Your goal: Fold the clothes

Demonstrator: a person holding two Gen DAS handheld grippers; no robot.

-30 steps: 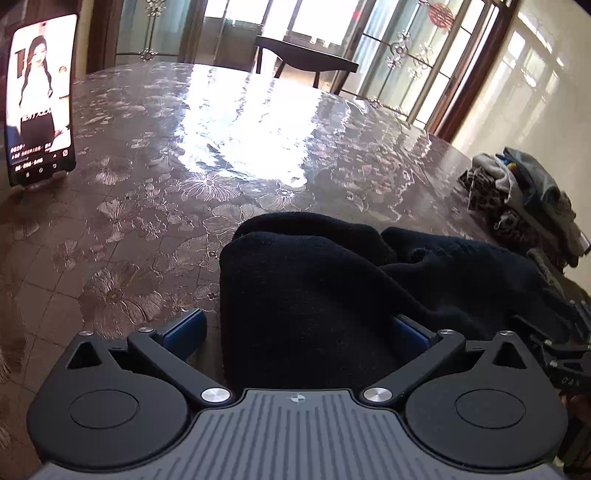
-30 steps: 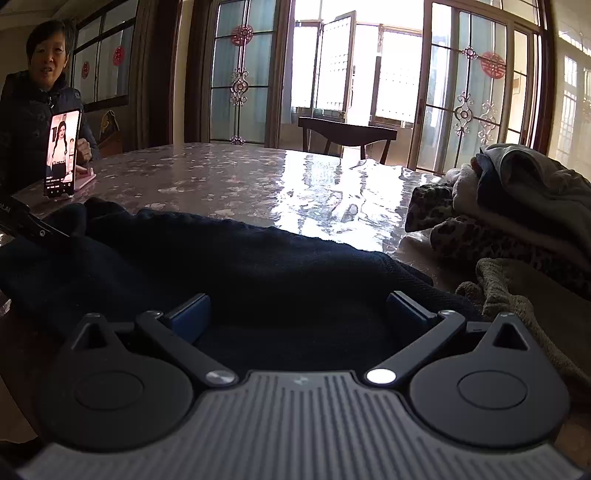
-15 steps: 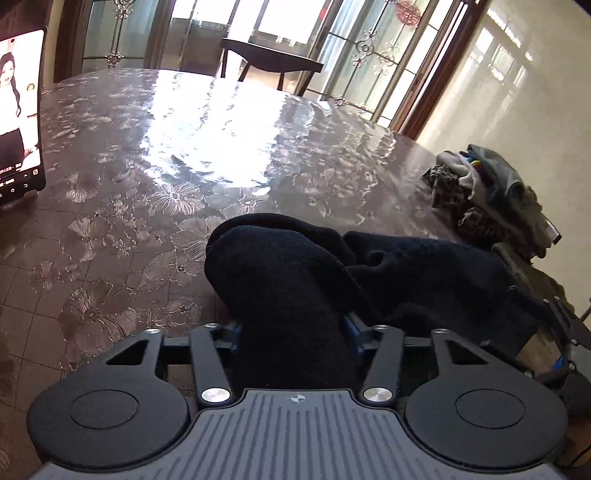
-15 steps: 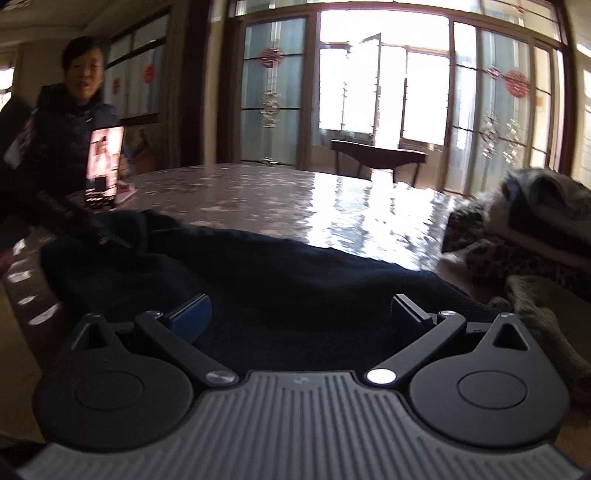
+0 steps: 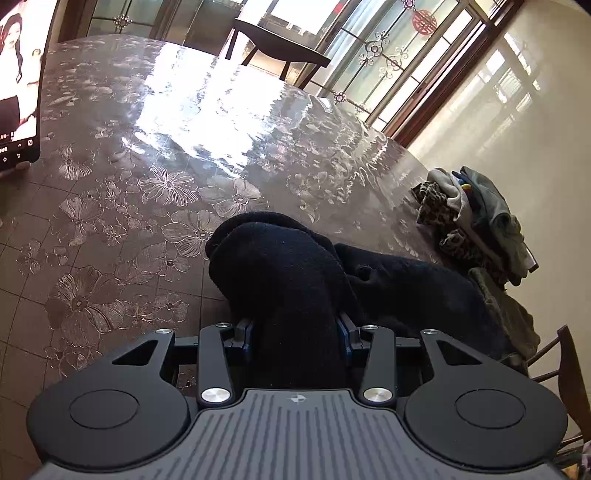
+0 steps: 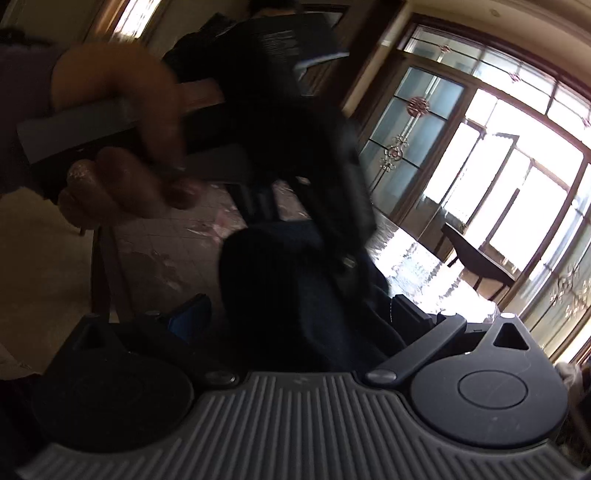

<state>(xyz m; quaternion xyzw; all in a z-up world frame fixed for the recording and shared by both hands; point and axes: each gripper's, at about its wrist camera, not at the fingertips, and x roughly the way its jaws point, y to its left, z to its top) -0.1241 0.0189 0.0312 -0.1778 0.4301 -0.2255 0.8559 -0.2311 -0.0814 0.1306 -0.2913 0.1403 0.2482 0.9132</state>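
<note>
The left claw [image 5: 295, 330], wide open a moment ago, is closing and now squeezes the black sweater [image 5: 291, 280] at 6 o'clock on the bench [image 5: 177, 147]. The right claw [image 6: 295, 314] stays wide open, sweater between its fingers. Folding can begin.

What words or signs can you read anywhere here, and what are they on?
Red paper sign on the glass door: a red ornament, strokes too small to read.
Upright phone screen: small white text under a picture, too small to read.
Dark top worn by a person: pale lines of print, too blurred to read.
Grey ribbed body of the left tongs: a small round mark, no words.
Nothing else carries text.
</note>
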